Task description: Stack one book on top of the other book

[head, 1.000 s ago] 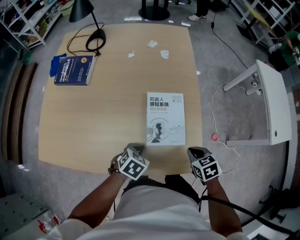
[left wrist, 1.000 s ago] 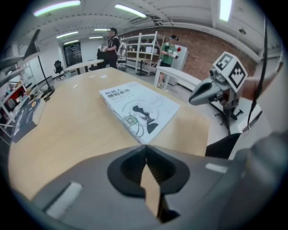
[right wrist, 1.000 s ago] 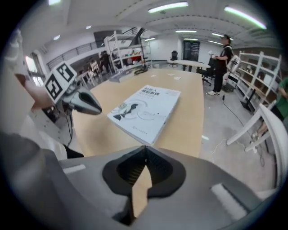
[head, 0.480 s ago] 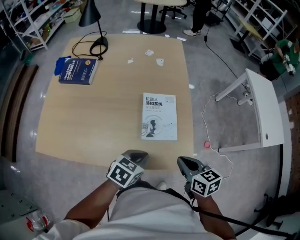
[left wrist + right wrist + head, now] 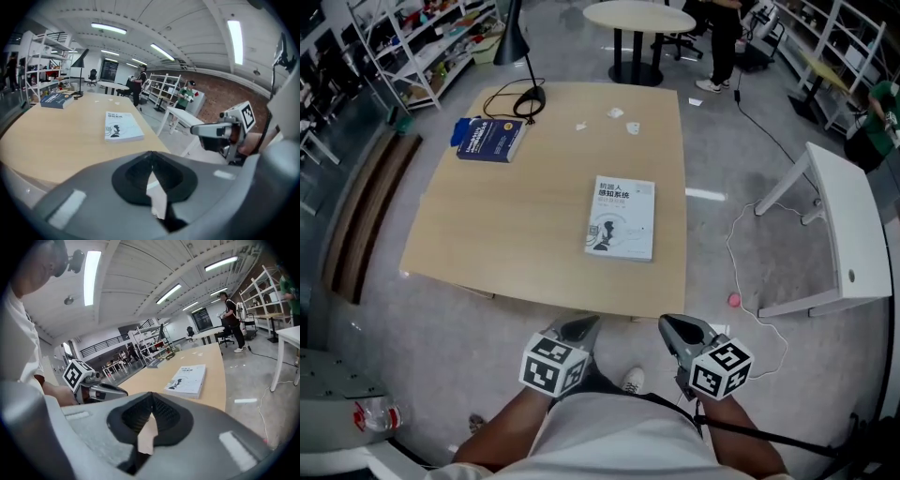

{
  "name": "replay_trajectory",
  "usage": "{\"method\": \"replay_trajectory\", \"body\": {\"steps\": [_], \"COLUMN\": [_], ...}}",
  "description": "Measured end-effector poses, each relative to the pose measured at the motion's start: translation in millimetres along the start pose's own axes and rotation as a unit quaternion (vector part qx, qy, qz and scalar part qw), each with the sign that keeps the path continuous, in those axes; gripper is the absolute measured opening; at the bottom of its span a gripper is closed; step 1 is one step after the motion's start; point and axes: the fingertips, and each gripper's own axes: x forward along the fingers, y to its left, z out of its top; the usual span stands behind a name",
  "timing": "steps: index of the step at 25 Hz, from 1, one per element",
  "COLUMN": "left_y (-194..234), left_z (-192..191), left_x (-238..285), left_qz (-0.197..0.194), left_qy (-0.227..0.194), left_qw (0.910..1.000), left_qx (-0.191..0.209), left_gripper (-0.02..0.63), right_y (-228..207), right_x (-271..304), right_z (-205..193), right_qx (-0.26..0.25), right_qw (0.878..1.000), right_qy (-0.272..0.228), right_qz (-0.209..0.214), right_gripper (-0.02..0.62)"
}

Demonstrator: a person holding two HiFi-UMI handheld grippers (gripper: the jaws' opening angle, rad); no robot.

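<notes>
A white book (image 5: 621,217) lies flat near the right edge of the wooden table (image 5: 487,244). A dark blue book (image 5: 492,138) lies at the table's far left corner. Both books also show in the left gripper view, the white book (image 5: 122,126) close and the blue book (image 5: 56,99) far back. My left gripper (image 5: 579,328) and right gripper (image 5: 677,328) hang side by side in front of the table's near edge, off the table. Both are shut and hold nothing. The white book (image 5: 188,379) lies ahead of the right gripper (image 5: 151,401).
A black desk lamp (image 5: 520,56) with its cable stands beside the blue book. Paper scraps (image 5: 619,112) lie at the far edge. A white side table (image 5: 839,234) and a loose cord stand to the right. A round table (image 5: 637,17) and a person (image 5: 727,37) are beyond.
Both grippers have drawn back from the table's near edge and risen. The table now sits farther off, with floor showing between it and the grippers.
</notes>
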Motion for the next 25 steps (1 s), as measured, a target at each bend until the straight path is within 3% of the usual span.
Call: {"method": "replay_trajectory", "body": {"steps": [8,16,25], "left_y": [-15,3,20], "left_z": [2,32,44], "left_x": [-34,-52,-50], "left_qz": [0.026,-0.006,-0.033], "left_qy": [-0.017,-0.043,-0.054], "left_qw": [0.9993,0.9982,0.9977], "left_qx": [0.02,0.042,0.024], "left_gripper": [0.003,0.003,0.003], "right_y": [15,34,39], "right_x": [-16,-1,24], "right_z": [0,19,26], "right_qx": [-0.012,-0.012,-0.026], "right_qw": [1.0,0.999,0.999], "right_qy": [-0.018,-0.038,-0.032], "right_qz": [0.013,-0.013,-0.03], "right_gripper": [0.002,0.002,0.0]}}
